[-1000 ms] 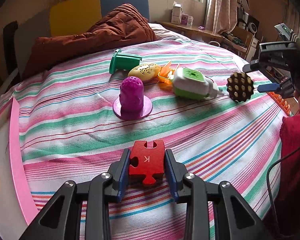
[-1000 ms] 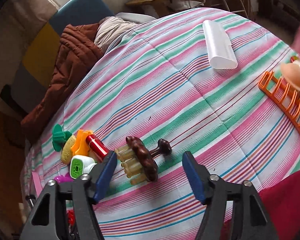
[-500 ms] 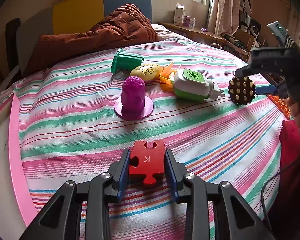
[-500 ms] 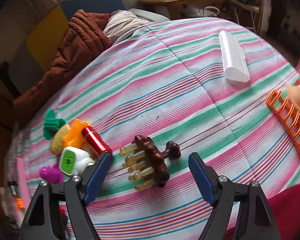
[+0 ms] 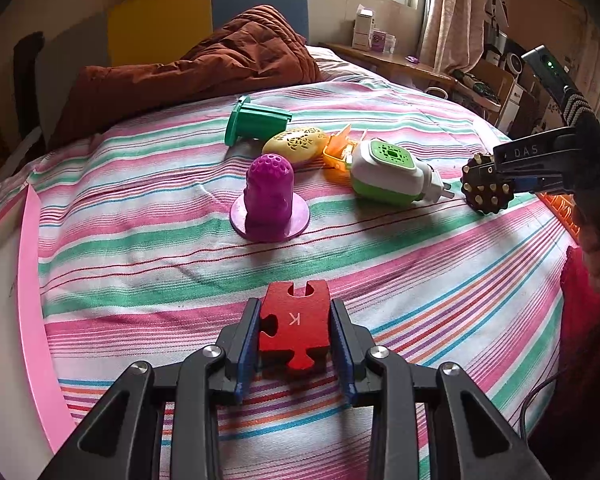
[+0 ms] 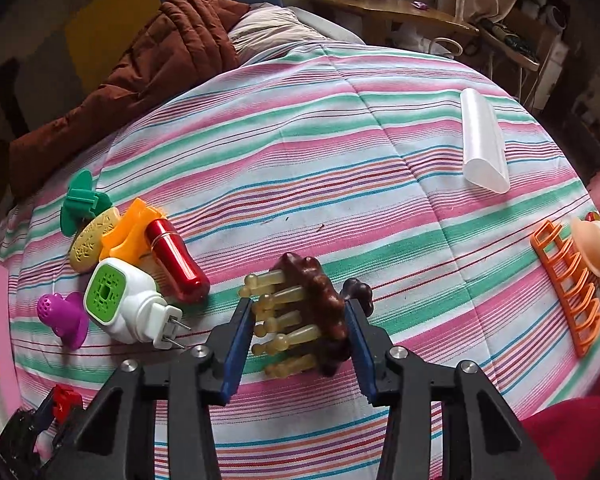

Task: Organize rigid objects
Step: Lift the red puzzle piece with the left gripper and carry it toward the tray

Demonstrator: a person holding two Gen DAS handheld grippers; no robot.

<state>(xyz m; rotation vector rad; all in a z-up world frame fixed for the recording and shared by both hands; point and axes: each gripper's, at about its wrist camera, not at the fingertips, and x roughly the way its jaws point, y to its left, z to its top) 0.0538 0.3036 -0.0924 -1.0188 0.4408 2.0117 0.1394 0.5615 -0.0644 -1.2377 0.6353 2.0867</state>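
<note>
My left gripper (image 5: 294, 330) is shut on a red puzzle piece (image 5: 294, 326) marked K, held low over the striped bedspread. My right gripper (image 6: 300, 322) is shut on a brown massage brush (image 6: 306, 314) with yellowish prongs; the brush also shows in the left wrist view (image 5: 486, 186), just right of the pile. The pile holds a purple stopper (image 5: 270, 200), a green cylinder (image 5: 254, 124), a yellow oval case (image 5: 294, 142), an orange piece (image 5: 338, 152), a white and green plug-in device (image 5: 386, 174) and a red tube (image 6: 176, 264).
A white half-round case (image 6: 482, 142) lies far right on the bed. An orange rack (image 6: 568, 292) with a beige cup (image 6: 590, 242) sits at the right edge. A brown quilt (image 5: 204, 68) is heaped at the headboard. A pink board (image 5: 32, 300) edges the left side.
My right gripper has moved down over the brush and closed its jaws on it. My left gripper keeps hold of the puzzle piece and has barely moved.
</note>
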